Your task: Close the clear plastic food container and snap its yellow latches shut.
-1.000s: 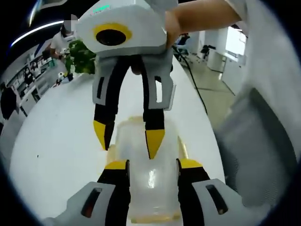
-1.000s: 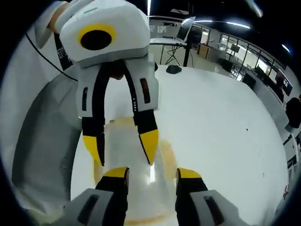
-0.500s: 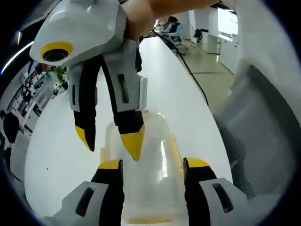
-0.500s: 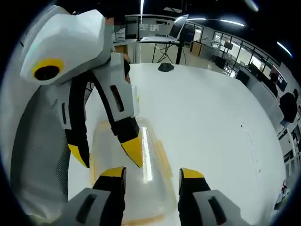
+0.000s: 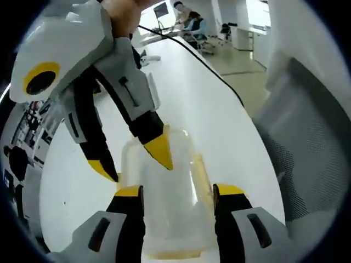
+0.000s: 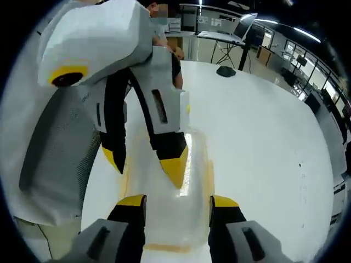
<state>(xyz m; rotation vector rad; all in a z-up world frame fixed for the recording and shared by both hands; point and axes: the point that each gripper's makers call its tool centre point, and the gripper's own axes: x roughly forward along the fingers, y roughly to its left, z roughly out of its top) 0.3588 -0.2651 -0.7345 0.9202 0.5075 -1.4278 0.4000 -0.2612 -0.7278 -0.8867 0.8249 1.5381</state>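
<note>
Two hand-held grippers meet over one clear plastic food container [image 5: 167, 203] on a long white table [image 5: 219, 104]; we see them from both ends. The table runs wide and bare on the far side in the right gripper view [image 6: 263, 137], leaving open room there, while its other long edge lies just beside the person's white-clad body and a grey mesh chair back [image 5: 312, 142]. A black cable [image 5: 192, 49] trails along the table toward that edge.

We find the container lying lengthwise between the left gripper's [image 5: 178, 192] yellow-tipped jaws, which stand wide on either side of it; whether they touch its walls we cannot tell. In the right gripper view the right gripper's [image 6: 178, 201] jaws likewise stand apart astride the container [image 6: 170, 219]. Yellow trim [image 6: 211, 170] shows along the container's long rims; the latches themselves are too blurred to judge.

From the far end the right gripper [image 5: 137, 164] reaches in, jaws spread, one yellow tip over the lid and the other outside the left wall. Compared with half a second ago, we see it tilted further over and its outer tip lower beside the container. In the right gripper view the left gripper [image 6: 148, 164] now sits more upright and central, its inner tip nearer the lid's middle.
</note>
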